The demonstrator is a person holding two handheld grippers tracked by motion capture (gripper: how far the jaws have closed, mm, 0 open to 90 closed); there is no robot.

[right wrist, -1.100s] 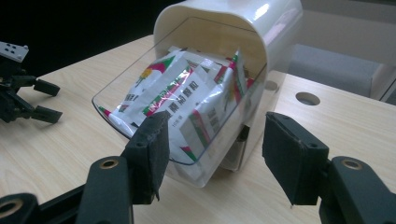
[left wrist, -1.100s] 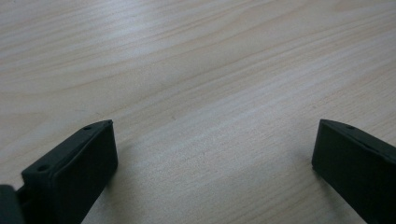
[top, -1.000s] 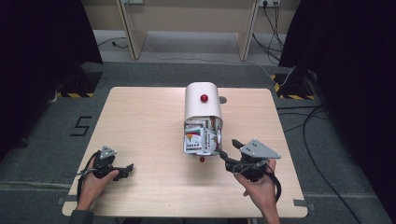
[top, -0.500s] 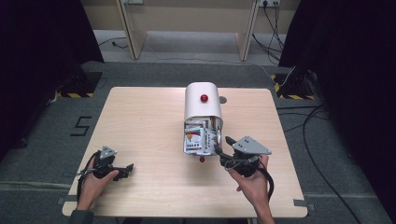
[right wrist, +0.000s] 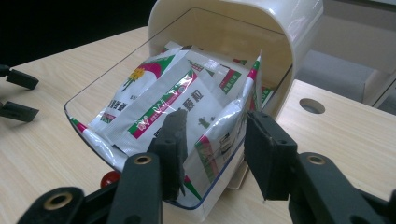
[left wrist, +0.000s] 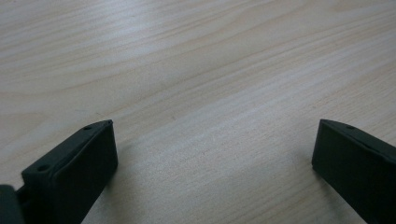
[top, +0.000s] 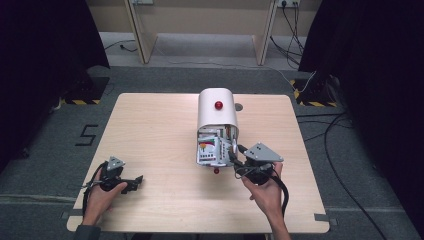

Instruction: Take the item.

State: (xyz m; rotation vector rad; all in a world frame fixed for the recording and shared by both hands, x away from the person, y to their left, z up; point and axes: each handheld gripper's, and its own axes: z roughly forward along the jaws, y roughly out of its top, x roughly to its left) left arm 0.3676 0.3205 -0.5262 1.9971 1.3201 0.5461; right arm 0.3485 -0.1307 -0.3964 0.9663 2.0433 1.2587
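At the open front of the white dispenser [top: 218,116], near the middle of the counter [top: 150,130], the right tongs [right wrist: 212,140] are straddling the clear drawer's [right wrist: 100,93] front corner, one jaw inside among the sachets [right wrist: 175,100], the other outside; the jaws have just been closing, not yet clamped. The step appears to be grasping a sachet; next calls for pinching and lifting it out. The left tongs [left wrist: 212,154] are resting open on bare wood.
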